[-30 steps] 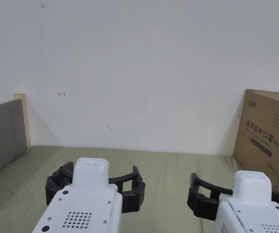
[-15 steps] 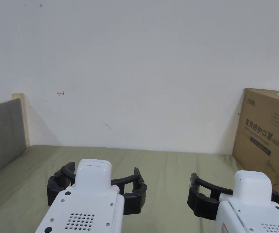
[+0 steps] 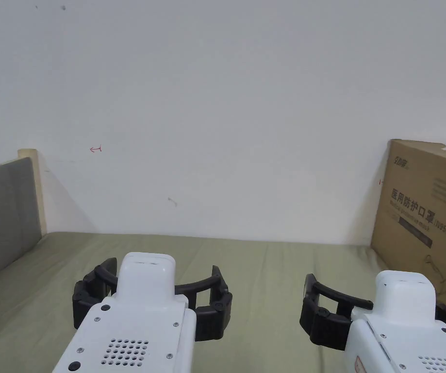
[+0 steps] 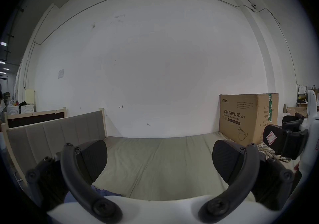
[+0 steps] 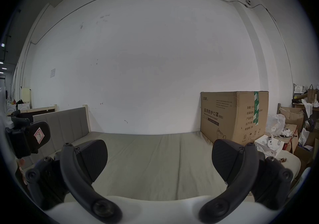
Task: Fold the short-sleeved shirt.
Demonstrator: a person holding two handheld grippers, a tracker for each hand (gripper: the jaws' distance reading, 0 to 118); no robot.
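Note:
My left gripper (image 3: 151,291) hovers open over the olive-green bed (image 3: 265,272), with nothing between its jaws (image 4: 159,146). To its right, at about the same height, my right gripper (image 3: 382,303) is also open and holds nothing (image 5: 159,146). Each gripper view shows the other gripper at its edge, the right gripper (image 4: 283,139) and the left gripper (image 5: 27,138). A scrap of blue cloth (image 4: 103,192) peeks out low under the left jaw. A checked cloth (image 4: 264,148) lies by the box. I cannot tell which of them is the shirt.
A big cardboard box (image 3: 425,213) stands on the bed's right end against the white wall. A grey padded headboard (image 3: 3,213) closes the left end. Boxes, bags and loose items (image 5: 293,124) crowd the floor right of the bed.

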